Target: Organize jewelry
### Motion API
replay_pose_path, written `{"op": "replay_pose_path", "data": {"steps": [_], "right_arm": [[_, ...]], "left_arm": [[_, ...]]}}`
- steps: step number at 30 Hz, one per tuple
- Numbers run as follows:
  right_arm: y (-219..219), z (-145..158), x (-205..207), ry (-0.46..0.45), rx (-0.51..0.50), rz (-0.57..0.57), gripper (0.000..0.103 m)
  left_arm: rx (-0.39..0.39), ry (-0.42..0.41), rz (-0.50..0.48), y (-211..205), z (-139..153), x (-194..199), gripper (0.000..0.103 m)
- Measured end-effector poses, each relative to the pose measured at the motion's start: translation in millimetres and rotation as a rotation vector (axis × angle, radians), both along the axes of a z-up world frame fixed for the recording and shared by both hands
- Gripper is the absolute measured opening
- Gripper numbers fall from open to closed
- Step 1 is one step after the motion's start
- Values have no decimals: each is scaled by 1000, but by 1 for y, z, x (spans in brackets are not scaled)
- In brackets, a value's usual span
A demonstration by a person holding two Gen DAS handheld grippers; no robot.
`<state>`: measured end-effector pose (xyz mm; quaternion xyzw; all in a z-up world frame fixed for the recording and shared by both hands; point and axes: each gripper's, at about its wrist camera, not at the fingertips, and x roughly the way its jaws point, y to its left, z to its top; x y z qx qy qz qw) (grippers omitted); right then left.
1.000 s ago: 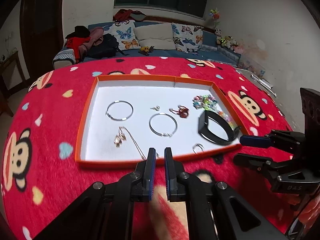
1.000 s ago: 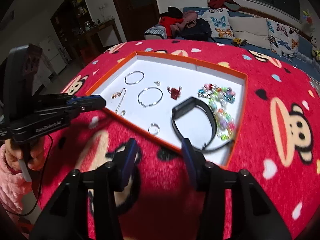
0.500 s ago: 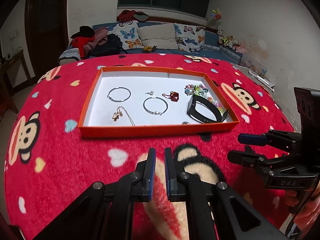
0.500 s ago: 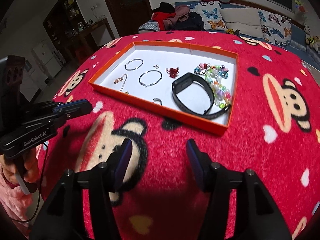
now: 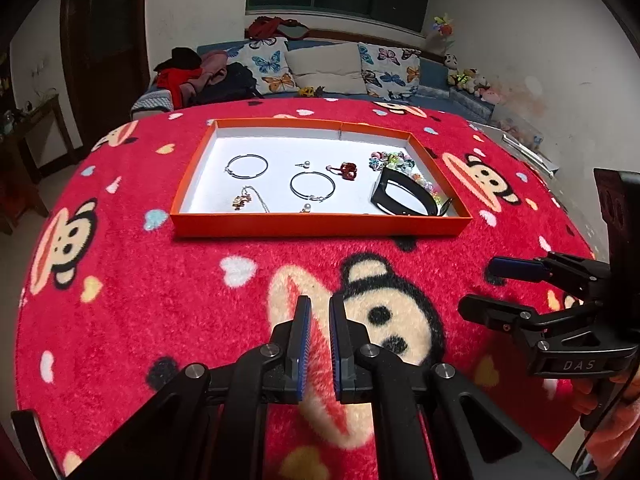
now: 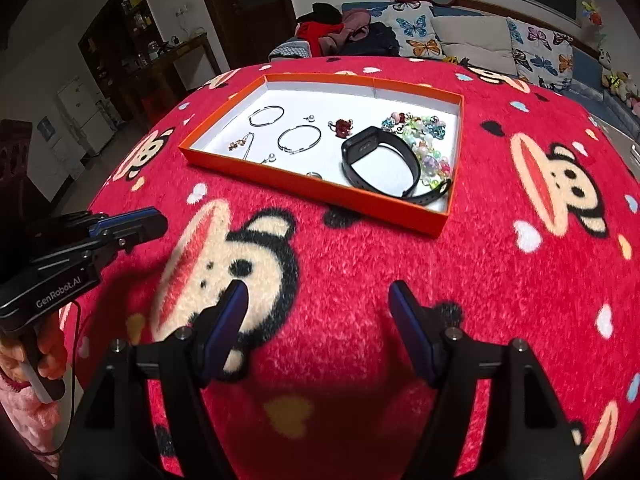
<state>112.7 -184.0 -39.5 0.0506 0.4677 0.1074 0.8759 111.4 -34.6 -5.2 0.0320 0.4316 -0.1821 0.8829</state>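
Observation:
An orange tray (image 5: 320, 227) (image 6: 312, 184) with a white floor lies on the red monkey-print cloth. In it are two silver bangles (image 5: 247, 166) (image 5: 312, 186), a gold pendant chain (image 5: 244, 200), a pearl stud (image 5: 307, 165), a red charm (image 5: 348, 170), a black wristband (image 5: 400, 196) (image 6: 380, 160), a bead bracelet (image 5: 394, 160) (image 6: 424, 140) and a small ring (image 6: 314, 175). My left gripper (image 5: 319, 320) (image 6: 132, 224) is shut and empty, well short of the tray. My right gripper (image 6: 318, 308) (image 5: 484, 286) is open and empty, to its right.
The red cloth (image 5: 160, 280) covers a round table. Behind it is a sofa with butterfly cushions (image 5: 328, 68) and piled clothes (image 5: 192, 76). A dark cabinet (image 6: 132, 32) stands at the left in the right wrist view.
Both grippers have pulled back from the tray towards the near edge of the table. The tray now looks smaller and farther. Neither jaw opening has changed.

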Motion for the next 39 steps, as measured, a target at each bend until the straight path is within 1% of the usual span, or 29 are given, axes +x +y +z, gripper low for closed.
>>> {"op": "replay_pose_path", "data": {"steps": [5, 7, 8, 9, 11, 13, 16, 17, 18, 20, 21, 25, 32, 36, 39], "right_arm": [[0, -2, -5, 11, 13, -11, 74], [0, -2, -7, 12, 11, -11, 75], [0, -3, -8, 13, 10, -11, 75], [1, -3, -9, 13, 9, -11, 75], [1, -3, -11, 13, 9, -11, 75], [1, -3, -12, 11, 7, -14, 75], [0, -3, -13, 13, 10, -17, 75], [1, -3, -14, 12, 10, -18, 75], [1, -2, -14, 11, 10, -18, 75], [1, -2, -16, 10, 10, -18, 75], [0, -1, -16, 8, 9, -18, 75], [0, 1, -18, 1, -2, -21, 75], [-2, 3, -19, -8, 1, -33, 75], [-1, 5, -21, -14, -2, -35, 75], [-1, 6, -21, -18, 0, -39, 75]], "left_arm": [[-3, 4, 20, 3, -1, -7, 13], [-6, -3, 34, 4, -1, -11, 21], [-9, -6, 38, 5, -1, -13, 33], [-9, -9, 47, 6, -1, -15, 52], [-6, -36, 63, 7, 0, -19, 71], [4, -55, 67, 6, 3, -22, 71], [9, -54, 65, 6, 4, -24, 72], [10, -56, 68, 6, 4, -24, 76], [13, -61, 76, 7, 4, -25, 82], [12, -71, 88, 8, 5, -27, 89], [8, -74, 93, 9, 6, -28, 94], [16, -101, 104, 11, 8, -32, 94], [36, -90, 111, 13, 7, -31, 95], [60, -93, 118, 14, 6, -31, 95], [61, -89, 122, 15, 5, -31, 95]]}}
